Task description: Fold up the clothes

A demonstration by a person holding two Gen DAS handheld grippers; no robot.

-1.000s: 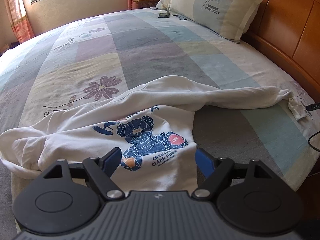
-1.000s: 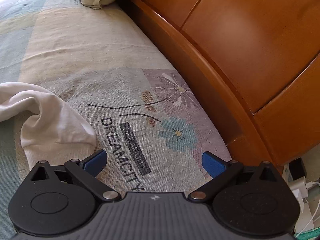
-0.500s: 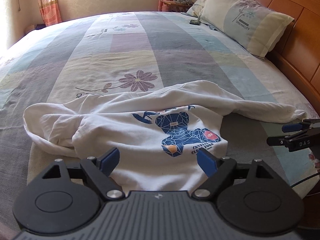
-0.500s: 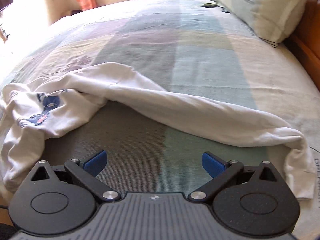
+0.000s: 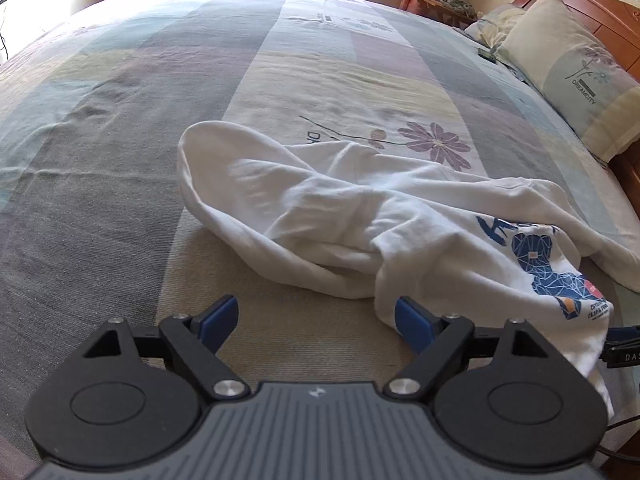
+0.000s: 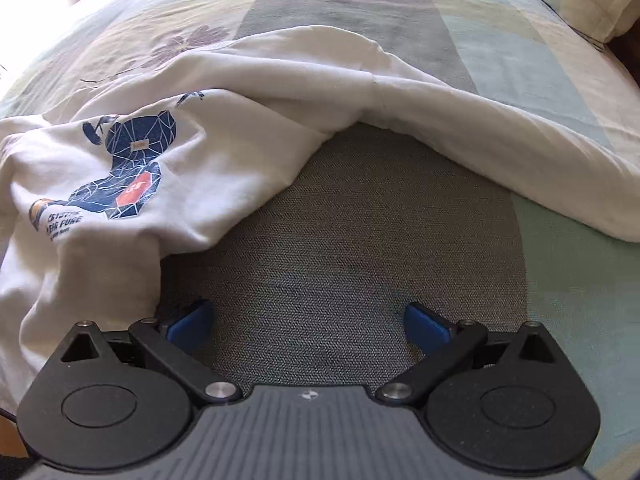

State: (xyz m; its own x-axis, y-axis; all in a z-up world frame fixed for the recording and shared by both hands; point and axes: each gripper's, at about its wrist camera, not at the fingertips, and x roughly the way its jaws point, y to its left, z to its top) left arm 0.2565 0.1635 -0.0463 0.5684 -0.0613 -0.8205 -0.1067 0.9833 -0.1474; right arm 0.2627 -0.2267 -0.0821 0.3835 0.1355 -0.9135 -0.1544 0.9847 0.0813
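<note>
White sweatshirt [image 5: 360, 216] lies crumpled on the bed [image 5: 120, 160], near the front edge, graphic print [image 6: 128, 168] face up. Not folded yet.

Left gripper [image 5: 316, 320]: fingers apart, nothing between them, bare bedspread under. Garment lies ahead and to its right; the hem nearly touches the right finger.

Right gripper [image 6: 308, 320]: fingers apart, empty, over bare grey bedspread. Body of the sweatshirt lies to its left, touching or just beside the left finger. One sleeve [image 6: 500, 120] runs ahead across to the right.

Long axis runs roughly side to side across the bed, sleeve to sleeve.

Hard to make out: sleeve cuff is cut off at the right edge of the right view; the other sleeve is bunched under folds; hem hangs past the bed edge.
</note>
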